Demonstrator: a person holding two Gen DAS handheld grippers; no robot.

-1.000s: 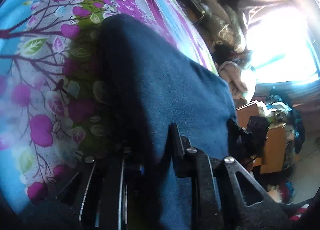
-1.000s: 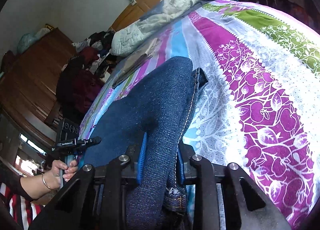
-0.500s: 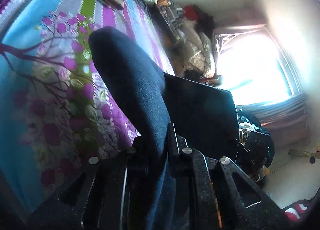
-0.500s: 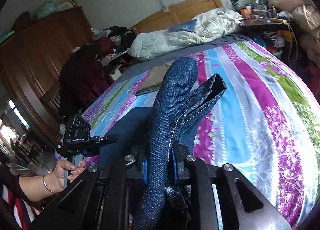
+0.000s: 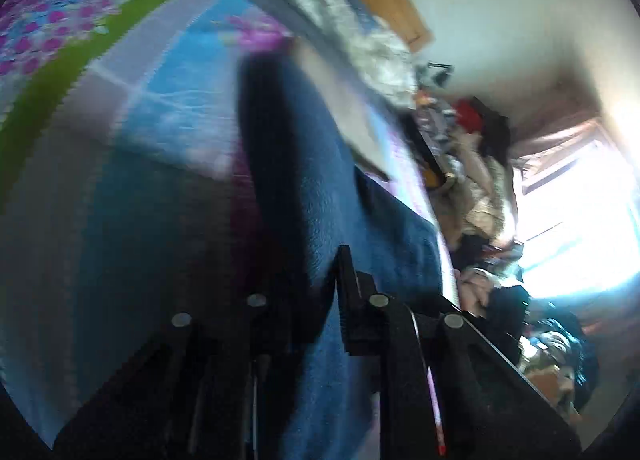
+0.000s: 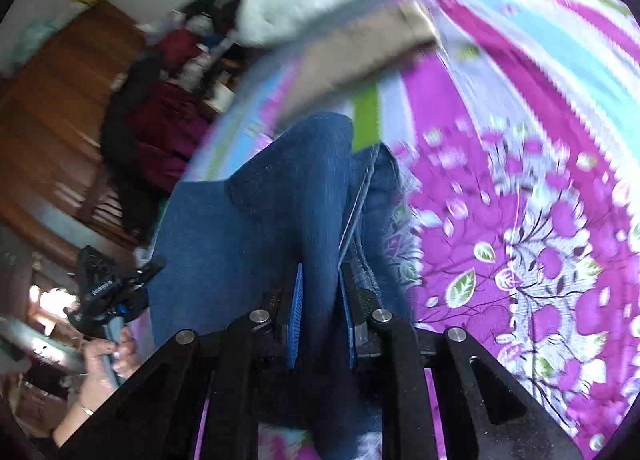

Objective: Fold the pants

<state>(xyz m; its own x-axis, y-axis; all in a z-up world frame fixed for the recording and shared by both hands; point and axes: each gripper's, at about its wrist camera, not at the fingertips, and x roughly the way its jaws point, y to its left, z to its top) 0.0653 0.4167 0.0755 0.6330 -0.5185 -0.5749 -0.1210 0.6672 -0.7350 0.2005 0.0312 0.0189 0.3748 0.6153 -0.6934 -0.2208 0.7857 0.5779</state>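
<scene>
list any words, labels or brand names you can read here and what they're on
None can be read for certain.
Left gripper: a pale line of lettering on its black body in the right wrist view, too blurred to read.
Jeans, floral bedsheet: no text visible.
Left wrist view: no text visible.

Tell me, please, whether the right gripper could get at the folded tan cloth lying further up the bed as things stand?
Probably not yet: the right gripper is shut on the blue denim pants, so it is occupied. The folded tan cloth lies uncovered on the striped floral bedsheet beyond them.
</scene>
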